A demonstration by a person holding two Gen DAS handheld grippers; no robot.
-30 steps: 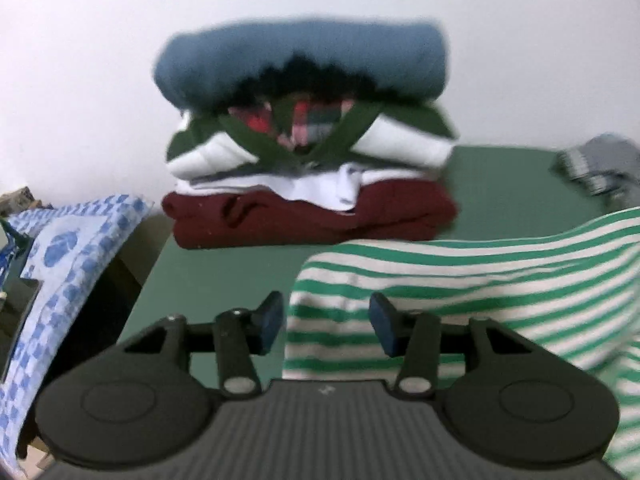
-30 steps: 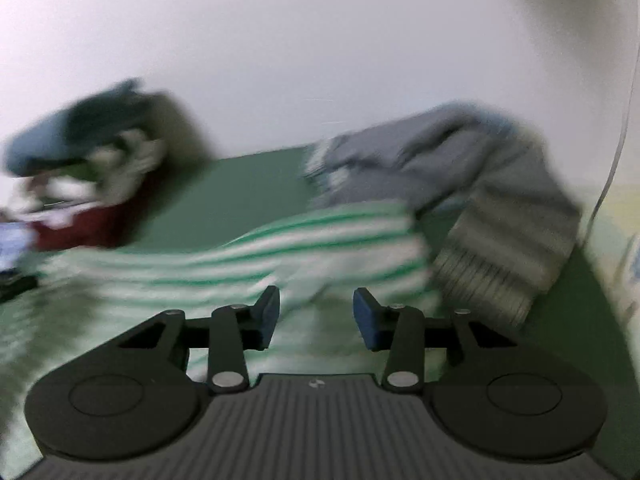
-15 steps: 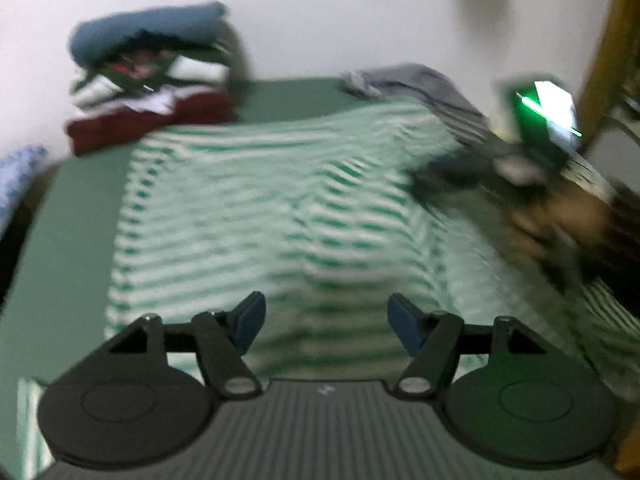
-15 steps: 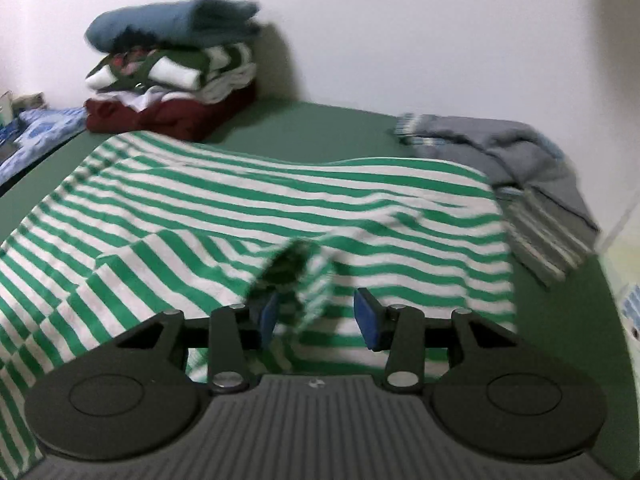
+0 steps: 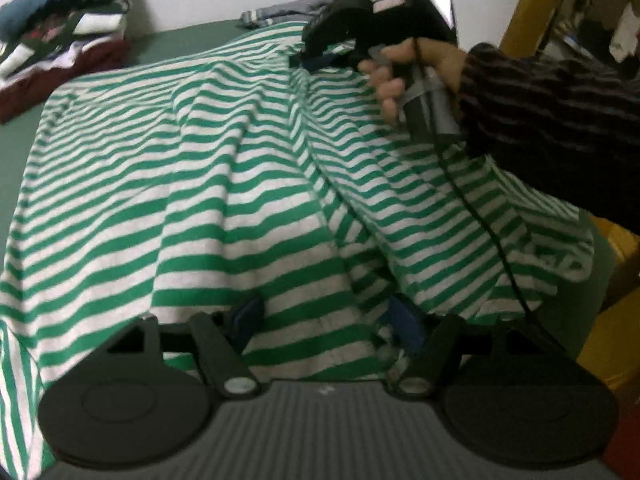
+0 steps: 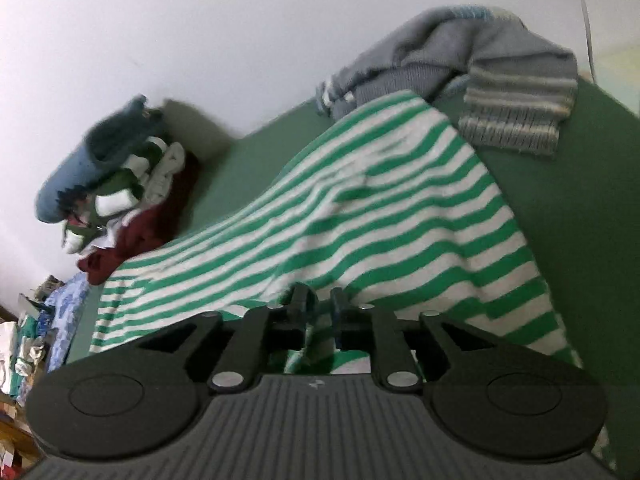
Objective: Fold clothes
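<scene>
A green-and-white striped garment (image 5: pixel 240 184) lies spread over the green table (image 5: pixel 180 40). My left gripper (image 5: pixel 326 320) hovers at its near edge, jaws wide open, the cloth running under and between the fingers without being pinched. My right gripper (image 6: pixel 320 304) has its jaws closing on a raised fold of the striped garment (image 6: pixel 380 216), and the pads pinch the cloth. In the left wrist view the right gripper (image 5: pixel 316 54) sits at the garment's far right side, held by a hand (image 5: pixel 404 68) in a dark striped sleeve (image 5: pixel 540 112). Creases fan out from its grip.
A stack of folded clothes (image 5: pixel 60 40) (image 6: pixel 120 184) stands at the table's far left by the white wall. A crumpled grey knit sweater (image 6: pixel 500 80) lies at the far right. A blue patterned cloth (image 6: pixel 68 312) lies off the left edge. Yellow furniture (image 5: pixel 616 320) stands to the right.
My left gripper swung from facing the stack to over the striped garment, and its jaws widened. My right gripper's jaws narrowed onto a fold of the cloth, and its view rolled.
</scene>
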